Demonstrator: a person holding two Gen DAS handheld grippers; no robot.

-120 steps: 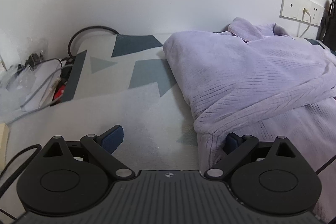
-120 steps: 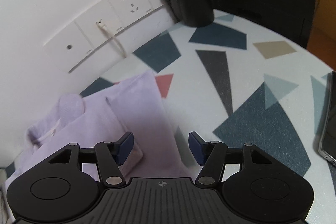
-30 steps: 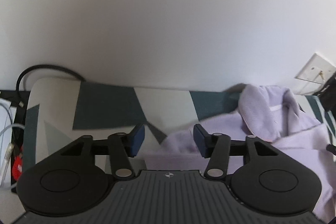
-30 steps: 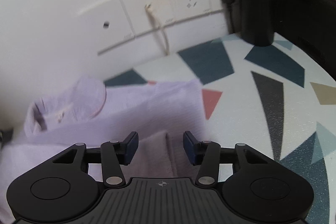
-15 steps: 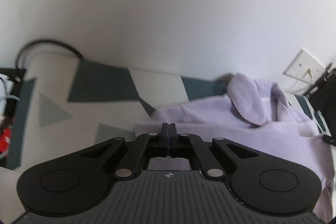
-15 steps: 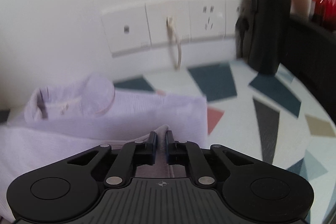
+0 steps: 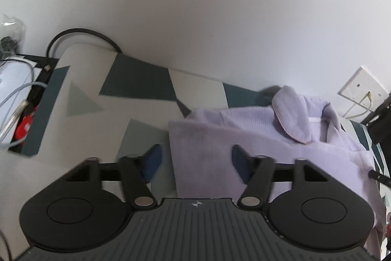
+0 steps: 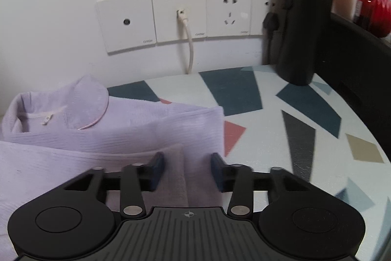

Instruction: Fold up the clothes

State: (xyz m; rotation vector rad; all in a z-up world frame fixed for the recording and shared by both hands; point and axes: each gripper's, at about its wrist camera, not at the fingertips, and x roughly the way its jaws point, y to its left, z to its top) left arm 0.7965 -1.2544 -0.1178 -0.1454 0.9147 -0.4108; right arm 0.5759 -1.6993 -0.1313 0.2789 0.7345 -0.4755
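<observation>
Both claws, pinched shut half a second ago, are opening again. Left claw (image 7: 196,157): jaws parting wide, straddling the near left edge of the lilac garment (image 7: 268,138), pads clear. Garment: on patterned worktop (image 7: 136,82), folded, collar toward wall; likely soft, light, limp; best taken at corners. Right claw (image 8: 187,164): opening, narrower, over right fold edge. Black flask (image 8: 305,16): capped, contents unseen.

Lilac ribbed garment (image 8: 117,133), partly folded, lying flat on the patterned tabletop (image 8: 268,138) near the wall. Its collar (image 8: 80,107) faces the wall, with a straight folded edge along each side.
</observation>
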